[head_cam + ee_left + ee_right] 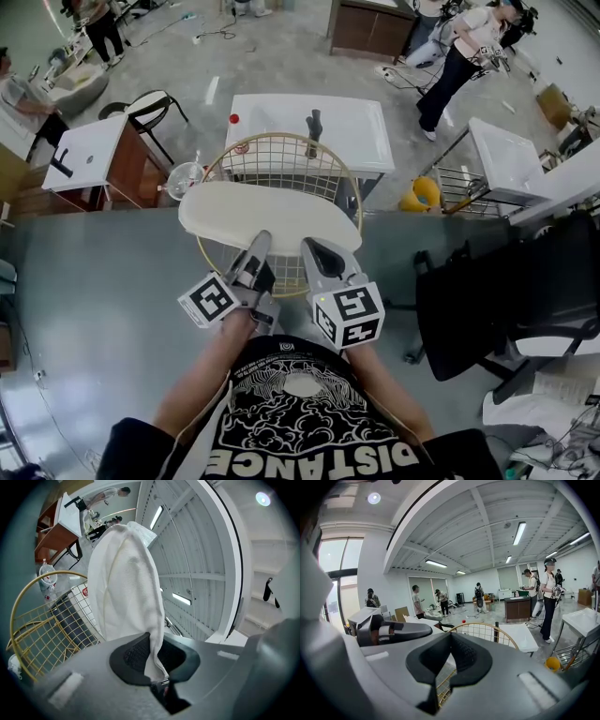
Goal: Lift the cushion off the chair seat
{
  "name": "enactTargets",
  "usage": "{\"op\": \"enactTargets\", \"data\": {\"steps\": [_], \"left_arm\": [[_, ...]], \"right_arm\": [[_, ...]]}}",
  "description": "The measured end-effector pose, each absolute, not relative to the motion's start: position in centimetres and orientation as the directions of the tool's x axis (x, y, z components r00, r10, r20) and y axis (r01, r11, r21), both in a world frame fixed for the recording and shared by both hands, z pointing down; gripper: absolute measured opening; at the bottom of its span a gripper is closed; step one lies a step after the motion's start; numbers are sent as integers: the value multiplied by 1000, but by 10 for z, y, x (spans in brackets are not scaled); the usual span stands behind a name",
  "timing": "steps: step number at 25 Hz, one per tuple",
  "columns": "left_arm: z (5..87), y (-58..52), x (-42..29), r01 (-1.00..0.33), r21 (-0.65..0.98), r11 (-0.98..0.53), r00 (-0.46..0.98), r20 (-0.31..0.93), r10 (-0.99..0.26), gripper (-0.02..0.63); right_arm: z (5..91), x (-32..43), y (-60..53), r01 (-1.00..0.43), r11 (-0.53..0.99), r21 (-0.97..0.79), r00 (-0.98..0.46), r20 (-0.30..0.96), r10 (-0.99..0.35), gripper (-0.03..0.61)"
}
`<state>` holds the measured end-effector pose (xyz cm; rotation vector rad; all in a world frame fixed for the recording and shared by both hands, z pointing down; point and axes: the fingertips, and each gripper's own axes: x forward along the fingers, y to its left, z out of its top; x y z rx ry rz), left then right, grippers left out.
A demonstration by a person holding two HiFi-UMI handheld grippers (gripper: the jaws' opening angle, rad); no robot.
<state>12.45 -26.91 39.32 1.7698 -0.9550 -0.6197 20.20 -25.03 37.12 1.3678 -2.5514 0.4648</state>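
The left claw is clamped on the near edge of the white cushion, a fold of fabric pinched between its pads. The right claw has its jaws drawn almost together, with nothing between them. In the head view the cushion sits at frame centre, above the seat of the gold wire chair. A white desk stands just beyond, toward the top.
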Motion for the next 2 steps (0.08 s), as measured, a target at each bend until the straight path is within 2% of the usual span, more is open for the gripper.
{"op": "enactTargets", "data": {"steps": [2], "left_arm": [[397, -269, 124, -336, 923, -187, 559, 36, -828, 37]], "right_arm": [[372, 203, -251, -836, 519, -178, -548, 328, -769, -3]]}}
